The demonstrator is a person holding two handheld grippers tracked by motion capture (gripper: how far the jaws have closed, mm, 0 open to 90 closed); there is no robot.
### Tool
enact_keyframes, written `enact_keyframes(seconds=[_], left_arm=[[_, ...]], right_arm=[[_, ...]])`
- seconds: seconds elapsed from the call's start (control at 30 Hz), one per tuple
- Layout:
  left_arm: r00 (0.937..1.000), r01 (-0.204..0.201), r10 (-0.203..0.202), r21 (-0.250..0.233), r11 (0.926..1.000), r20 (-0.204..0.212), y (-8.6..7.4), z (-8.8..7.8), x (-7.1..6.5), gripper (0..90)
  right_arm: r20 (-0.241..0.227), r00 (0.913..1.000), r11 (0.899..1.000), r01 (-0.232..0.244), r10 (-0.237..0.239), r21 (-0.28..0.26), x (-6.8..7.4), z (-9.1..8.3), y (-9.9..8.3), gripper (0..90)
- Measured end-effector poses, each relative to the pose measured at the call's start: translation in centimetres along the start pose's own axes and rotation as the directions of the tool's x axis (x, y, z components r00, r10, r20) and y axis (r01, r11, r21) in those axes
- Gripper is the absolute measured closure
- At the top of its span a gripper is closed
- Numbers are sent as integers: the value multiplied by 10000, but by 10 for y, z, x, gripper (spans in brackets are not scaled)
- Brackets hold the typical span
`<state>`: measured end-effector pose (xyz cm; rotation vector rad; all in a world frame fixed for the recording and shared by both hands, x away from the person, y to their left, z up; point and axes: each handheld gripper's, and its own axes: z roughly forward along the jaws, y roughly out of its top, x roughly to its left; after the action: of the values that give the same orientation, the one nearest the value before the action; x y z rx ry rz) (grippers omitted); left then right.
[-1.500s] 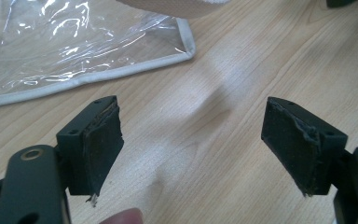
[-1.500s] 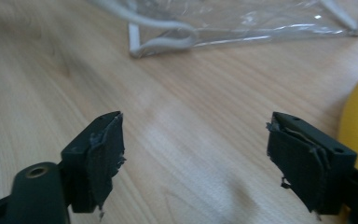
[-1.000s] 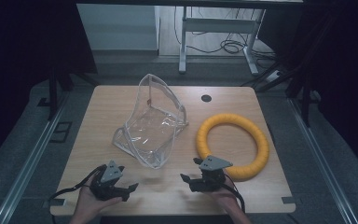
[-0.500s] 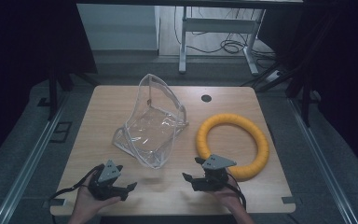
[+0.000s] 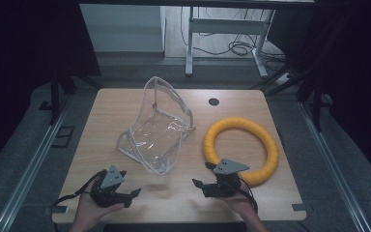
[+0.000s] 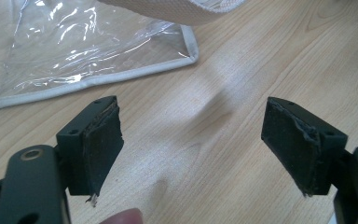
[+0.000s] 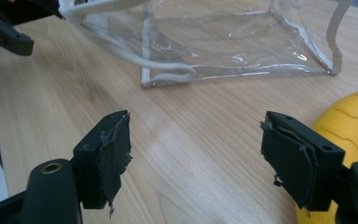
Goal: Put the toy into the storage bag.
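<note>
Bag (image 5: pixel 157 128) is our largest piece after the table (image 5: pixel 125 104) itself: we see it, clear plastic with white piping, sitting left of the table's middle, its back panel propped upright and its front panel spread flat toward us. In our left gripper view the bag's (image 6: pixel 88 42) piped corner lies just beyond the jaws, apart from them; in our right gripper view the bag (image 7: pixel 223 37) stands farther off, its white strap looped on the wood. Next in size, the ring (image 5: pixel 241 150), yellow and ribbed, lies flat on the right half of the table, close beside the bag but not touching it that we can tell. In our right gripper view the ring (image 7: pixel 349 116) curves in just behind the right-hand jaw. We hold the left gripper (image 5: pixel 131 194) near the front edge, left of centre, short of the bag; its jaws stand wide apart with bare wood between them and nothing gripped. We hold the right gripper (image 5: pixel 199 184) near the front edge too, hard by the ring's near rim; its jaws have just been closing slightly, yet they gape wide, with only tabletop between the worn pads (image 7: pixel 116 154). Smallest, a dark round hole (image 5: pixel 214 102) sits in the table's far edge, behind the ring.
</note>
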<state>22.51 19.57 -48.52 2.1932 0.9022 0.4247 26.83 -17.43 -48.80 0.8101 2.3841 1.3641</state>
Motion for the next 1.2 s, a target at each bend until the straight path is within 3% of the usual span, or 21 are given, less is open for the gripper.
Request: enact_keyframes(seconds=[0.07,0.17,0.33,0.47,0.53,0.67,0.93,1.2], left_arm=[[10000,4,-4,20,10000,13,0,0,0,201],[10000,9,-9,17,10000,48,0,1,-1,202],[10000,31,-31,7,10000,43,0,1,-1,201],[10000,55,-55,14,10000,53,0,1,-1,201],[10000,46,-46,27,10000,60,0,2,-1,201],[10000,40,-40,31,10000,64,0,2,-1,201],[9999,46,-46,36,10000,95,0,2,-1,201],[9998,45,-46,74,10000,179,0,4,-2,201]], right_arm=[[30,10000,10000,78,-78,56,0,-1,0,246],[-208,9996,9998,-174,172,-58,-2,-6,3,256],[241,9997,9994,-84,92,-338,-9,-19,12,251],[342,9994,9993,-14,27,-366,-15,-24,16,248],[133,9998,9991,-133,139,-392,-18,-26,18,247],[302,9995,9993,-109,120,-346,-24,-30,22,261],[256,9997,10000,-60,59,36,-36,-40,31,256],[263,9996,9961,113,-136,876,-49,-43,36,251]])
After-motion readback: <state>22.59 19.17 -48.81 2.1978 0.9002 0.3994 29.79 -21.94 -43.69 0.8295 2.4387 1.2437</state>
